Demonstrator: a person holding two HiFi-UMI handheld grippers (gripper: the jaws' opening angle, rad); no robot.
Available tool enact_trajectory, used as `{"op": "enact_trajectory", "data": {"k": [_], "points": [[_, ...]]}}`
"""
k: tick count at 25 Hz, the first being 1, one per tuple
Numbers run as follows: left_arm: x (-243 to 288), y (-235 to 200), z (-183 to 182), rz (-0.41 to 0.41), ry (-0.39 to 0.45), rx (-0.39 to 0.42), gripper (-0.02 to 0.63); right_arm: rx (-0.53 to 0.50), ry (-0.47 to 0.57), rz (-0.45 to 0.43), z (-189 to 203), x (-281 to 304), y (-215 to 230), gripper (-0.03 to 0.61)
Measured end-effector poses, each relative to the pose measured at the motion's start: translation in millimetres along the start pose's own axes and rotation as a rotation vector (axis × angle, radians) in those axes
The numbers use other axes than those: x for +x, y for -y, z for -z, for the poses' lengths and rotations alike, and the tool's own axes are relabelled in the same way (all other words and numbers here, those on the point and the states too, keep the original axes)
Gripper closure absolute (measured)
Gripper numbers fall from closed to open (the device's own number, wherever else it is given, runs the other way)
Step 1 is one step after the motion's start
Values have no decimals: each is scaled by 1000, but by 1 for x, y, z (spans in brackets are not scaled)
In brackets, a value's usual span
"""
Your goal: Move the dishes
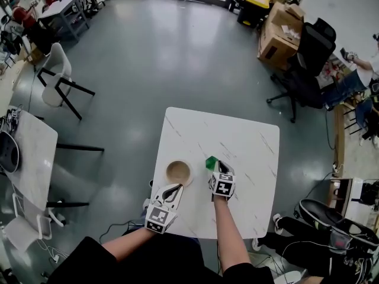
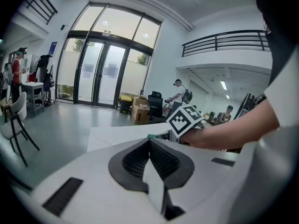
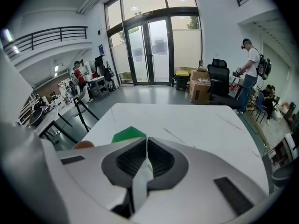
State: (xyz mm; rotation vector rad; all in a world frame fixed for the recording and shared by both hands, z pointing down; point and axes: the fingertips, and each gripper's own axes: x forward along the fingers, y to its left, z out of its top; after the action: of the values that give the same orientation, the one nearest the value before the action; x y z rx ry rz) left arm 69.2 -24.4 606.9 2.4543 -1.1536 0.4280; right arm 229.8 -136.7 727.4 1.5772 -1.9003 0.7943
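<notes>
**Head view.** The bowl (image 1: 178, 172) is round and shallow, with a matte tan inside and a paler rim. It stands on a white tabletop (image 1: 249, 152), close to the left edge and in the near half. The tabletop is square with rounded corners, smooth, and faintly veined in grey like marble. Beyond the bowl and to its right, the surface lies open up to the far and right edges. The left tongs (image 1: 176, 188) point at the bowl's near rim; contact cannot be judged. The right tongs (image 1: 217, 164) lie just right of the bowl, with their tips beside a small, flat-faced green piece (image 1: 210, 161). Grey floor (image 1: 148, 64) surrounds the tabletop on all sides.

**Left gripper view.** The left tongs (image 2: 149, 143) are clenched. Their ribbed black pads meet along one line and hold nothing. A strip of white tabletop (image 2: 117, 132) shows beyond them.

**Right gripper view.** The right tongs (image 3: 146, 143) are likewise clenched on nothing. The green piece (image 3: 127, 134) sits just past the tips, slightly to their left. A tan sliver of the bowl (image 3: 83, 144) shows further left. The white tabletop (image 3: 196, 125) extends ahead to its far edge.
</notes>
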Motion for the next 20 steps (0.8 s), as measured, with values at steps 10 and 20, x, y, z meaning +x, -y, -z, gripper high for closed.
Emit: {"op": "enact_trajectory", "data": {"k": [10,20], "points": [[10,18,-1,27,2,-2,597,26,-19,4,5,15,18,554],[3,16,5,17,-11,21,597,55,0,50,8,11,26,552]]}}
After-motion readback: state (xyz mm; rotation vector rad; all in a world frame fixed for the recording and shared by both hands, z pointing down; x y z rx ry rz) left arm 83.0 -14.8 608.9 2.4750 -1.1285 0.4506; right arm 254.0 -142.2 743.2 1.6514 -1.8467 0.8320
